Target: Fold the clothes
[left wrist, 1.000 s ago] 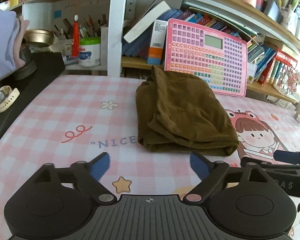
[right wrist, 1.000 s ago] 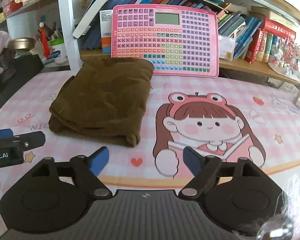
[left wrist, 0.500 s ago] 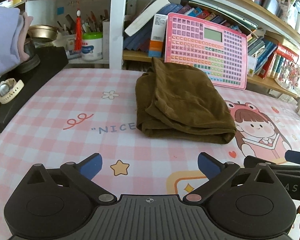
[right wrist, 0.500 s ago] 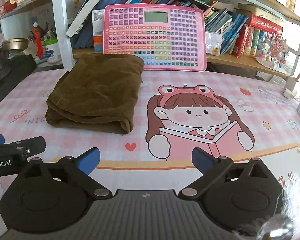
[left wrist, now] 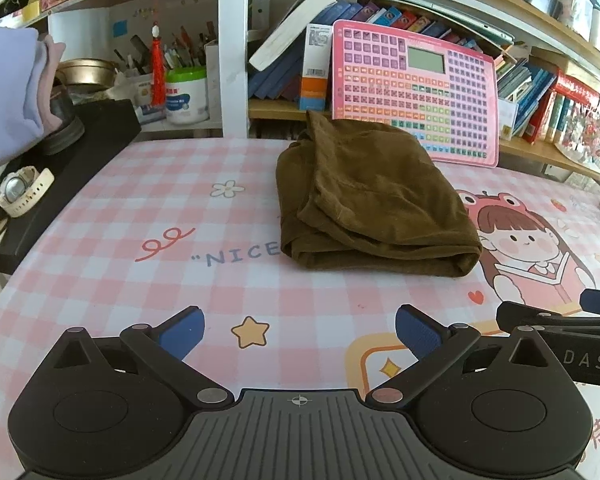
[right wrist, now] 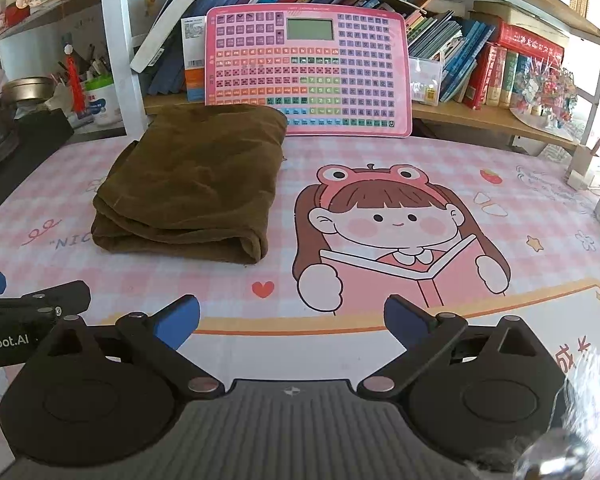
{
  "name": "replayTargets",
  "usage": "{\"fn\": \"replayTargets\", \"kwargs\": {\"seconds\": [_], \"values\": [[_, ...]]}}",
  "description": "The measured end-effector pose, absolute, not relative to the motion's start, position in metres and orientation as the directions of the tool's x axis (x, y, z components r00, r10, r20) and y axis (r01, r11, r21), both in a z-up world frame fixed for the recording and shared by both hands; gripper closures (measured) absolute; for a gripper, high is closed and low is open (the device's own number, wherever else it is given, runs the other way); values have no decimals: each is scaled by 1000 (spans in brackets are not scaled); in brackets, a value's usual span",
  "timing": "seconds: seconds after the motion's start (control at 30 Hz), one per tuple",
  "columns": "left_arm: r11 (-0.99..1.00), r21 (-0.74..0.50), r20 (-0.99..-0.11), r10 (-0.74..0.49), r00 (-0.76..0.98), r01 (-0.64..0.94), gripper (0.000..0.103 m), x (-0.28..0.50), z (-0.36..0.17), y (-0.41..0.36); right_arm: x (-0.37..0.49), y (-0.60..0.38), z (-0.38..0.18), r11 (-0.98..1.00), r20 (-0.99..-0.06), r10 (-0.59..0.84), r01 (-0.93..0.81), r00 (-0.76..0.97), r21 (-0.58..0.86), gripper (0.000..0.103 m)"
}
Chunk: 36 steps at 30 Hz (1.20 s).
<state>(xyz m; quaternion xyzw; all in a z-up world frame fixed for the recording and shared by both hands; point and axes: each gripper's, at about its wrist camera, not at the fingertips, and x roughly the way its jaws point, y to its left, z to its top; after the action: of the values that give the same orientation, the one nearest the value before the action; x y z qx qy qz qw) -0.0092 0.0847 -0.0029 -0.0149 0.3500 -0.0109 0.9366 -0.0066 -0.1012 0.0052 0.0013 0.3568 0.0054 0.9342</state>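
The brown garment [left wrist: 374,196] is seen lying folded into a thick bundle on the pink checked table mat [left wrist: 140,216], its far end close to the pink keyboard toy [right wrist: 308,68] that is propped against the bookshelf [right wrist: 480,116]. On the mat, the bundle is flanked by the printed word "NICE" [left wrist: 240,254] and a cartoon girl with a book [right wrist: 392,240]. The left gripper [left wrist: 298,330] is held above the mat, near the bundle, its blue fingers spread wide with nothing between them. The right gripper [right wrist: 292,318] is likewise spread wide and empty. A wristwatch [left wrist: 22,192] is seen on a black surface at the left.
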Motion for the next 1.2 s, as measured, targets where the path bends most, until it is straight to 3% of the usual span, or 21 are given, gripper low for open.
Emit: {"fn": "replayTargets", "kwargs": {"seconds": [1.2], "values": [[999,-21,-669,-37,743,30,0,-8,-7,84,-5,-99,2,1000,-681,6,-3,732,6,3]]}}
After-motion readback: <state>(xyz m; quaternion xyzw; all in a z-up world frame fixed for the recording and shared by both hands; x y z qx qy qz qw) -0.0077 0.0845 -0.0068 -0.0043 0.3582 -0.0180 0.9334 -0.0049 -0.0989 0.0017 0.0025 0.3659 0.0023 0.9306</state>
